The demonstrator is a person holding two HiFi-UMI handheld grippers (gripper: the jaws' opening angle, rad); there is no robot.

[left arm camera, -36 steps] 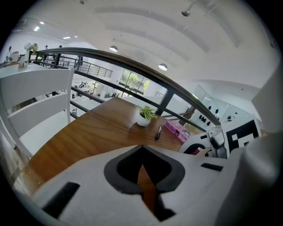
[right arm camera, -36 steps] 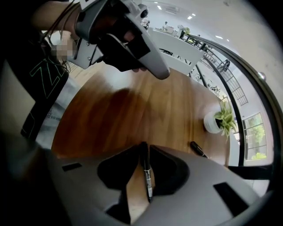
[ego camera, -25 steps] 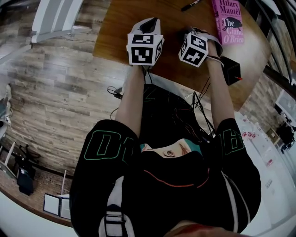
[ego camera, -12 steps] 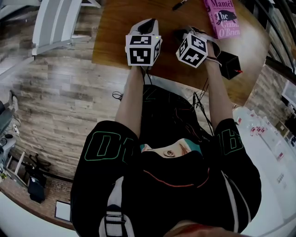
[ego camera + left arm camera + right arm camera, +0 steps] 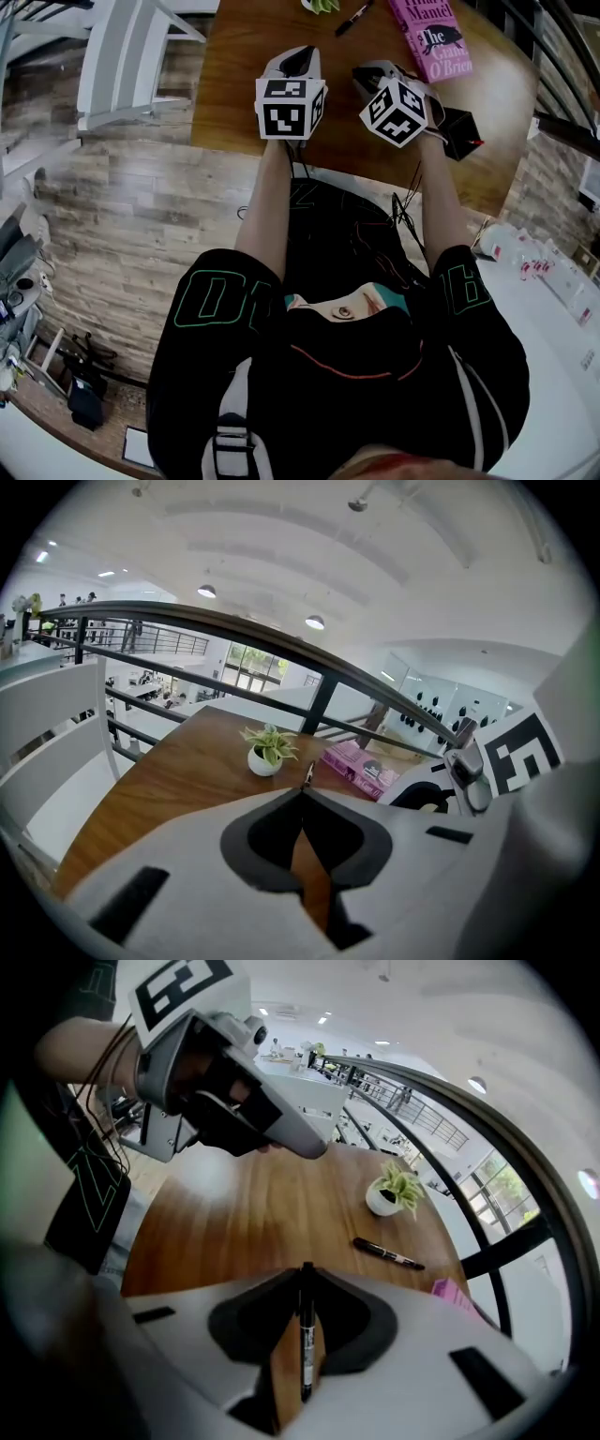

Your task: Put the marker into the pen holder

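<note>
Near a pink "O'Brien" book (image 5: 432, 39), the right gripper (image 5: 305, 1271) clamps a marker (image 5: 306, 1346).

Table (image 5: 239, 94): wood, brown grain, smooth, low sheen. Floor (image 5: 131, 197): grey-brown planks of wood look, matt, weathered. Left tongs (image 5: 302, 794) and right tongs (image 5: 307, 1271): pale grey matt plastic shells with dark matt pads (image 5: 267, 841). Marker (image 5: 306, 1335) in the right tongs: glossy black plastic with a white printed band. Book (image 5: 433, 37): pink paper cover, slight gloss. Pot (image 5: 382, 1202): white, smooth, glazed look. Rail (image 5: 281, 641): dark metal, satin. Shirt (image 5: 281, 412): black cloth, matt.
</note>
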